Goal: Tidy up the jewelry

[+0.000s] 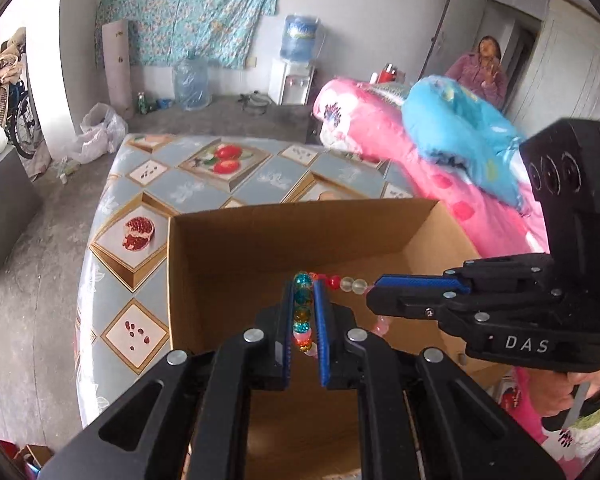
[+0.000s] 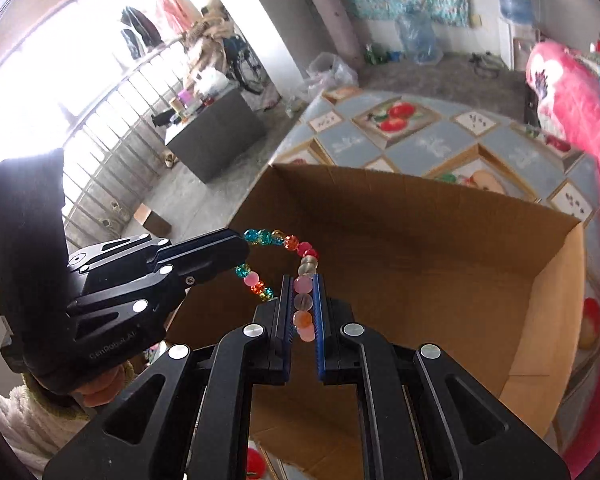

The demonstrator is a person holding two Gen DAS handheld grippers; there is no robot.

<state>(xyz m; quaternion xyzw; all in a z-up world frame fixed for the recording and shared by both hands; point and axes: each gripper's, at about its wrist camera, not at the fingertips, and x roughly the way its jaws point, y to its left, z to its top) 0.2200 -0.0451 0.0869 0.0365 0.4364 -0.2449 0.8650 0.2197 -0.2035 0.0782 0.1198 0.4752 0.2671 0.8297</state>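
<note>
Bracelet (image 1: 302, 312), one only, a loop of coloured glass beads, hangs between my two tools above one open cardboard box (image 1: 236, 248). My left tool (image 1: 303, 308) is closed down to a bead's width on the teal, amber and orange stretch of the loop; in the right wrist view it (image 2: 242, 252) comes in from the left with those beads showing at its tip. My right tool (image 2: 303, 304) is narrowed the same way on the pink and clear beads; from the left wrist view it (image 1: 374, 290) reaches in from the right, and a red bead and two clear ones run up to its tip. In the right wrist view I count four beads between my right tool's blue pads (image 2: 319, 312), and about five between the left tool's in the left wrist view.

The box stands on the table (image 1: 204, 184), which wears a cloth printed with fruit. What I can see of the box's inside is bare brown card; my tools hide the rest of its floor. Beside the table lie two quilts, one pink (image 1: 364, 120) and one blue (image 1: 456, 128). Further back stand two water jugs, one on a dispenser (image 1: 300, 38) and one on the floor (image 1: 191, 82)
</note>
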